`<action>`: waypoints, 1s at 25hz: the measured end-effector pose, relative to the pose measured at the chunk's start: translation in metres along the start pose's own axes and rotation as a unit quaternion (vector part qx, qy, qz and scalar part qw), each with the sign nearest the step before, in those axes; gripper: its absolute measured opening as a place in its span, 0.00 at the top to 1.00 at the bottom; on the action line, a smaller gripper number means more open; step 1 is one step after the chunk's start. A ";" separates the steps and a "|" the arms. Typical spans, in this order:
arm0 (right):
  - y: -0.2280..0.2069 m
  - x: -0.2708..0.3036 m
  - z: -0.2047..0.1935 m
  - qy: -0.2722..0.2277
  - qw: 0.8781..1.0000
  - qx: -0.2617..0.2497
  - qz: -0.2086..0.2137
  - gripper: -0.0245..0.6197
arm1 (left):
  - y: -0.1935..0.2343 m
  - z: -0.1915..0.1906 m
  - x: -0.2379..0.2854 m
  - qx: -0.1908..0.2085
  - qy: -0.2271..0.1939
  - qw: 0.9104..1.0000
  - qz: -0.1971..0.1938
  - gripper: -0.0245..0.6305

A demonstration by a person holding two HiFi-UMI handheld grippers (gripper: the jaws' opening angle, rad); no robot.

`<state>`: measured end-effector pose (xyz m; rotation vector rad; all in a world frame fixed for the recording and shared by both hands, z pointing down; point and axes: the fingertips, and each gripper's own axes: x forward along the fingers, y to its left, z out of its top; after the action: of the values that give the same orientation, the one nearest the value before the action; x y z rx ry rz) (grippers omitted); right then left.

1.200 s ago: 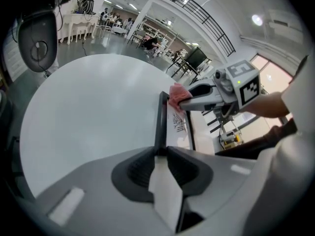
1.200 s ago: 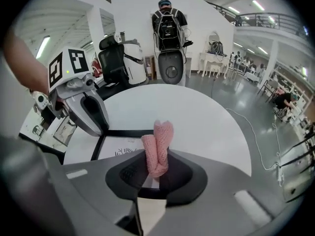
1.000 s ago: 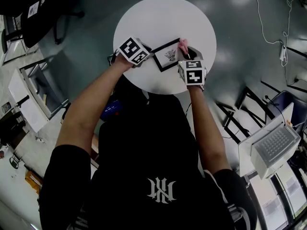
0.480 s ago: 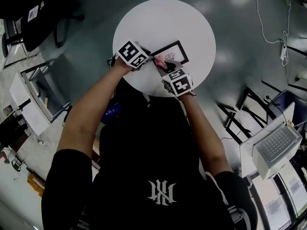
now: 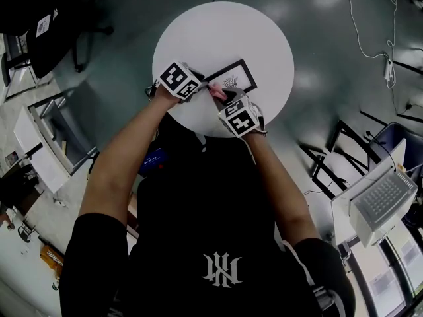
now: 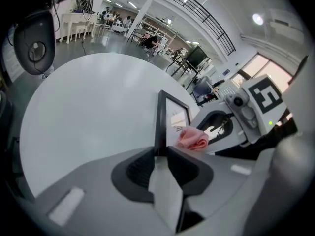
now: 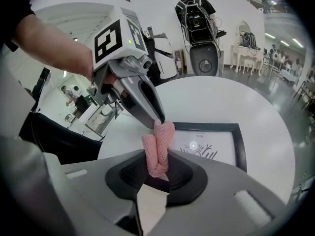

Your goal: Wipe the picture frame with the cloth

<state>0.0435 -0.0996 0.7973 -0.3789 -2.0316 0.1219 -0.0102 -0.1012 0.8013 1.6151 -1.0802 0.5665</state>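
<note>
A glossy grey-green floor strewn with cables spreads under a round white bench (image 5: 225, 32) with a smooth matt top. A black office chair (image 5: 56, 28) stands off to the upper left, and a pale box with a gridded face (image 5: 377, 200), possibly a keyboard unit, stands to the lower right.

On the near half of the bench sits a thin black rectangular picture frame (image 5: 232, 78), set at a slant to the person. It holds a white print with a dark branching drawing (image 7: 204, 152). A short line of print above the drawing is too small to read.

The left gripper (image 6: 160, 154), of moulded grey plastic with dark pads, has its fingers closed on the frame's near corner, the black rail running away between them. Its cube (image 5: 177, 80) carries bold black-and-white square markers.

The right gripper (image 7: 157, 168) has its fingers pinching a folded pink knitted cloth (image 7: 158, 149) with an open mesh weave. The roll sticks up from the pads, over the frame's near left corner. Its top touches the tips of the left gripper there. The right gripper's marker cube (image 5: 238, 118) shows blocky shapes like a 5 and a 4.

The person's bare forearms and black shirt with a white emblem (image 5: 221, 268) fill the lower head view and cover the bench's near rim.
</note>
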 end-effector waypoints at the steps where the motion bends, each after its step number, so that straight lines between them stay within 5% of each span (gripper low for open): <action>1: -0.004 -0.001 -0.001 0.002 1.000 0.000 -0.008 0.83 | 0.000 0.000 0.000 0.001 0.000 1.000 0.001 0.84; 25: -0.083 -0.026 -0.013 0.033 0.991 -0.029 -0.128 0.84 | 0.001 0.000 0.001 -0.003 0.004 1.000 0.016 0.84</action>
<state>0.0482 -0.1870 0.8012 -0.1537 -2.0026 -0.1069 -0.0112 -0.1018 0.8023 1.5917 -1.1035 0.5906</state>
